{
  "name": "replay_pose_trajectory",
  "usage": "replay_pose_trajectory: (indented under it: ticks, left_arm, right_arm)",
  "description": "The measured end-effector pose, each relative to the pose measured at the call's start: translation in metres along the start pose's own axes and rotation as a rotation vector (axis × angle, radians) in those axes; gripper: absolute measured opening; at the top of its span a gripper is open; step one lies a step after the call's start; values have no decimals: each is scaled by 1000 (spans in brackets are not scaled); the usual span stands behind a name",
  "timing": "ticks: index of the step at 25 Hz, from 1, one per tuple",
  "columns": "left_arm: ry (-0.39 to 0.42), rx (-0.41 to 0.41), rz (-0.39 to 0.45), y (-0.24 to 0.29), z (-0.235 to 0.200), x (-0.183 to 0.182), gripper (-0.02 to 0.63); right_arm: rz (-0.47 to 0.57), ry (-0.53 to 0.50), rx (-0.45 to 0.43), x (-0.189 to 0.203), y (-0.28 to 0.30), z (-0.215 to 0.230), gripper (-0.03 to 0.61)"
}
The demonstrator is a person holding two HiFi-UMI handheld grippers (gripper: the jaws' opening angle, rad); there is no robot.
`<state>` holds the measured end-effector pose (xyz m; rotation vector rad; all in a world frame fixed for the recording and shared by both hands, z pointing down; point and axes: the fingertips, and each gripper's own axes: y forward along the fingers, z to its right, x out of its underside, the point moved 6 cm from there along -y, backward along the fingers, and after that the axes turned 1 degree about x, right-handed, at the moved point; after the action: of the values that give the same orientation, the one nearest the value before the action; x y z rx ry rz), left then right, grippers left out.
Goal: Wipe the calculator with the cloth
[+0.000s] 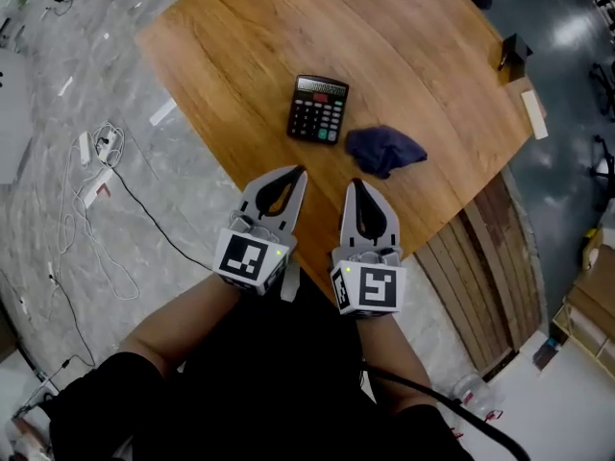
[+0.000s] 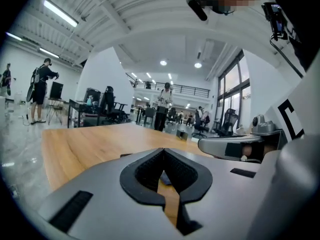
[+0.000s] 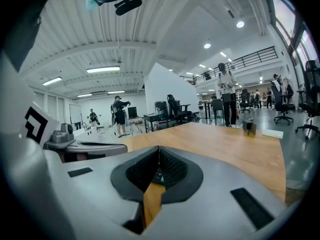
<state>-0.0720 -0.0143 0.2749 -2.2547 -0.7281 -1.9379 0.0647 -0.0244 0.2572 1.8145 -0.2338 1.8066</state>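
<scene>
While the left gripper and right gripper are hovering clenched and empty over the table edge, the black calculator is lying face-up just beside the crumpled dark-blue cloth.

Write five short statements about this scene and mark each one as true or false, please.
1. The calculator lies face up on the wooden table. True.
2. The cloth covers the calculator. False: it lies beside the calculator, on the table.
3. The left gripper and the right gripper are both shut, with nothing between their jaws. True.
4. The cloth is white. False: it is dark blue.
5. The left gripper holds the calculator. False: the calculator lies free on the table, ahead of both grippers.
</scene>
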Motion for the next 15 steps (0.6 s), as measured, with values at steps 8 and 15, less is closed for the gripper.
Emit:
replay_pose_trajectory:
  ticks: [8, 15]
  left_arm:
    - [-45, -63, -71, 68, -57, 56, 9]
    - [-63, -84, -141, 102, -102, 95, 51]
  right_arm:
    - [-85, 0, -36, 64, 94, 30, 15]
    - [-232, 19, -20, 113, 160, 46, 15]
